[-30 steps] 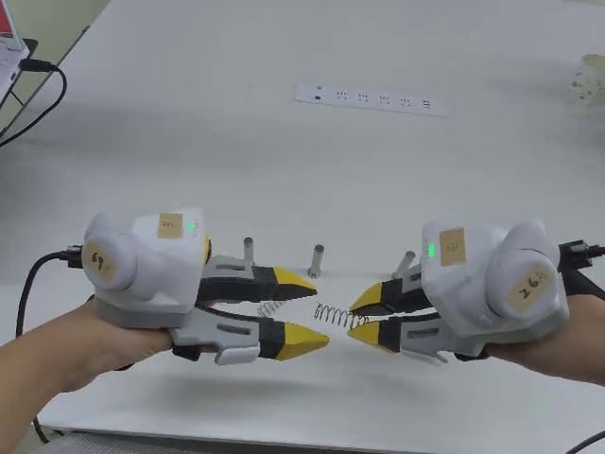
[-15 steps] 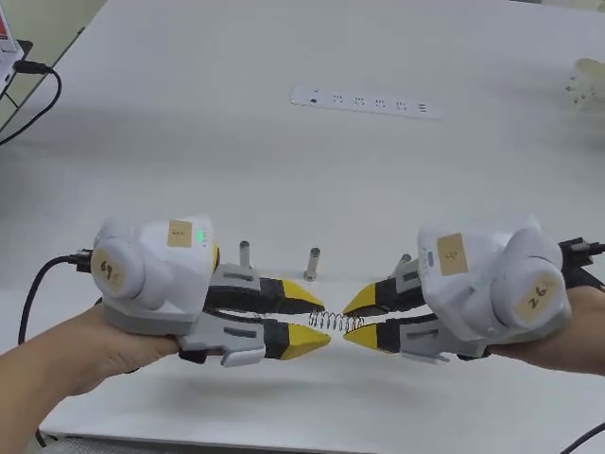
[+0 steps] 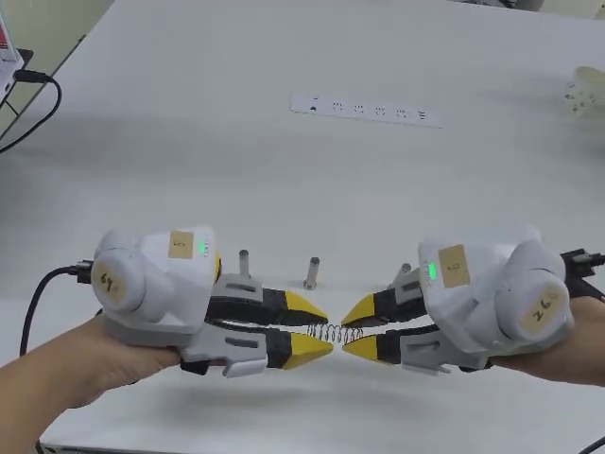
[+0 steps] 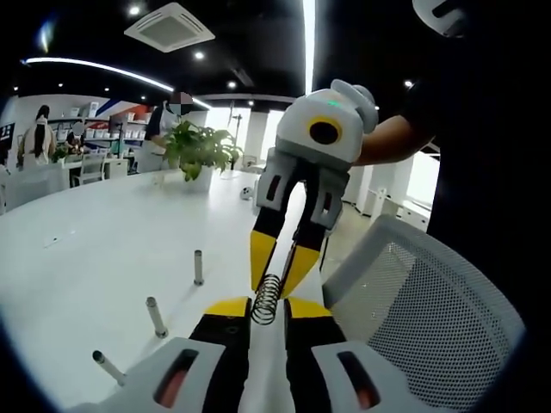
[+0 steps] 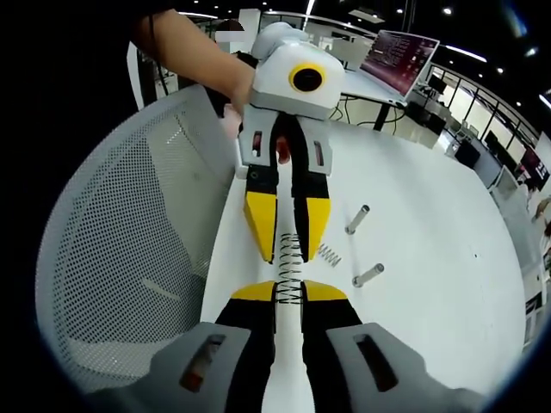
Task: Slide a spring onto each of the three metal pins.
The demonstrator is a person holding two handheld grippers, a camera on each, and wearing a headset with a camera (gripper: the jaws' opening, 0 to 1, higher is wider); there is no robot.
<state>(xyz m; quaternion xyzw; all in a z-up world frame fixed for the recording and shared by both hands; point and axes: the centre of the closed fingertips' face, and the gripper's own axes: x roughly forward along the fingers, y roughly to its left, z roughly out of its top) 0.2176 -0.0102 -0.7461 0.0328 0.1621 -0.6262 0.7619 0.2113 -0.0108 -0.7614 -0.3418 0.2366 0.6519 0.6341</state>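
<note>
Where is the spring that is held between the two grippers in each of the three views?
Head view: low centre, the spring spans from the left gripper to the right gripper.
Left gripper view: the spring sits bottom centre, just above that view's own jaws.
Right gripper view: the spring is central, rising from that view's own jaws.
Shared landmark: the metal pins on the white table, near the spring.

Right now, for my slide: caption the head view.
Left gripper and right gripper hold one spring between their jaws above the white workbench, three bare metal pins standing behind.
</note>
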